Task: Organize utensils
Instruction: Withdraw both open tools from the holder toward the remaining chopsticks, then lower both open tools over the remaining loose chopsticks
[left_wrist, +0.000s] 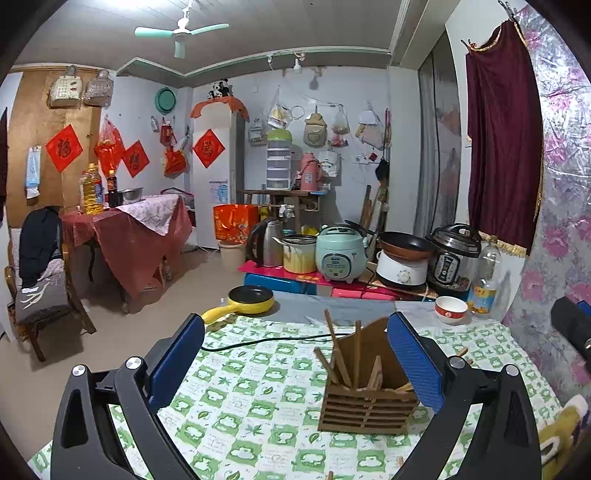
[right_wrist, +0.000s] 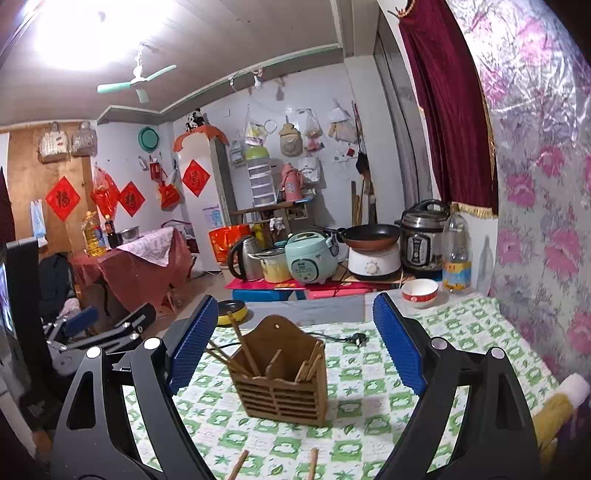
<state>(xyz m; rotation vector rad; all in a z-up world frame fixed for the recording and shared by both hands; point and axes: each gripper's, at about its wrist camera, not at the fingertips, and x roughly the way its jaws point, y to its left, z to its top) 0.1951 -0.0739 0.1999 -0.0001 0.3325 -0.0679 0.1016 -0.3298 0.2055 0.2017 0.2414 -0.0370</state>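
Note:
A brown slatted wooden utensil holder (left_wrist: 364, 404) stands on the green-and-white checked tablecloth (left_wrist: 243, 402). Several brown chopsticks (left_wrist: 341, 354) lean inside it. My left gripper (left_wrist: 295, 354) is open and empty, its right pad close beside the holder. In the right wrist view the holder (right_wrist: 286, 384) sits between my open, empty right gripper (right_wrist: 295, 339) pads. Two loose chopstick ends (right_wrist: 312, 463) lie on the cloth in front of it. The left gripper (right_wrist: 107, 328) shows at the left of that view.
A yellow frying pan (left_wrist: 247, 299) and a black power cord (left_wrist: 273, 339) lie at the table's far side. A red-and-white bowl (left_wrist: 450, 309) and a plastic bottle (left_wrist: 485, 280) stand at the back right. Cookers and a kettle (left_wrist: 267, 242) stand beyond. The floral wall (left_wrist: 554, 221) is right.

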